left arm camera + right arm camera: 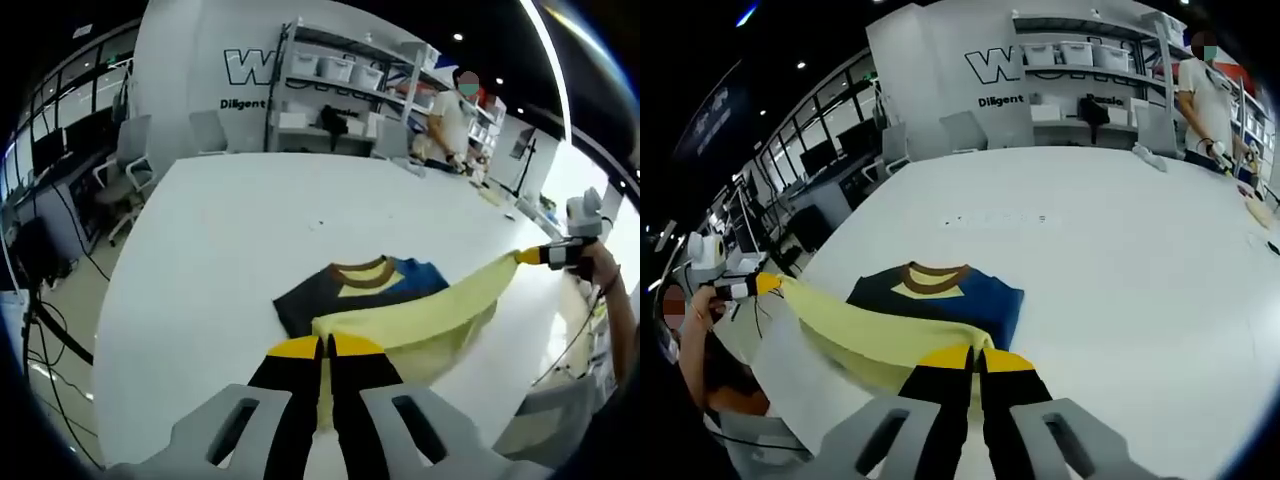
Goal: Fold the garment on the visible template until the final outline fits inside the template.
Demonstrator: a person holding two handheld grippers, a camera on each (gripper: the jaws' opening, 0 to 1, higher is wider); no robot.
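One garment (400,300) on white table (230,250); two grippers: left gripper (325,345) and right gripper (977,354) each pinch its lifted yellow hem; one person (452,115) behind.

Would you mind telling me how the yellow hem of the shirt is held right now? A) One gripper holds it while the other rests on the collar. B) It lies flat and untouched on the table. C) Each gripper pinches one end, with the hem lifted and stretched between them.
C: the left gripper and the right gripper are each shut on the yellow hem, stretched above the table.
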